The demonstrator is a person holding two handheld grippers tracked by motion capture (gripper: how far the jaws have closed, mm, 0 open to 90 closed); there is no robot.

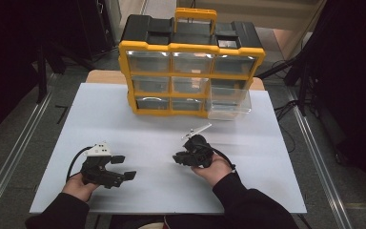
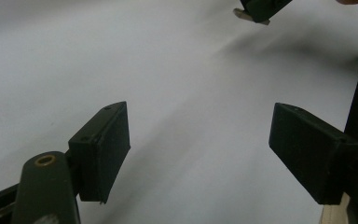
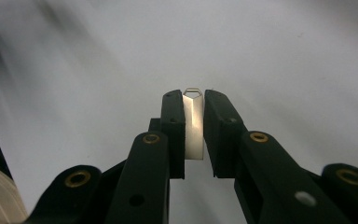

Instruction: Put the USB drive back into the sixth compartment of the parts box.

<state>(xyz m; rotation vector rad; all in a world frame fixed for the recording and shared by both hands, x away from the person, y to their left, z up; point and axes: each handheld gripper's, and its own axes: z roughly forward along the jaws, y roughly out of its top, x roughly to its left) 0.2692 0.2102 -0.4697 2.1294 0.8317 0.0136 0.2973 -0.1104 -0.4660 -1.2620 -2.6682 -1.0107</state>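
Observation:
My right gripper (image 3: 195, 109) is shut on a small flat silvery metal piece (image 3: 194, 135) with a wire loop at its tip, held edge-up just above the white table top (image 3: 284, 56). In the high view the right gripper (image 1: 178, 158) hangs near the middle of the table, pointing left. The left gripper view shows the right gripper's tip (image 2: 261, 8) at the top, with the metal piece (image 2: 243, 14) poking out. My left gripper (image 1: 125, 168) rests low at the front left. Its jaws (image 2: 205, 149) stand wide open with nothing between them.
A yellow and black drawer organizer (image 1: 190, 62) stands at the back of the white table (image 1: 124, 119). One clear drawer (image 1: 229, 102) at its lower right is pulled out onto the table. Dark floor and cables lie around the table's sides.

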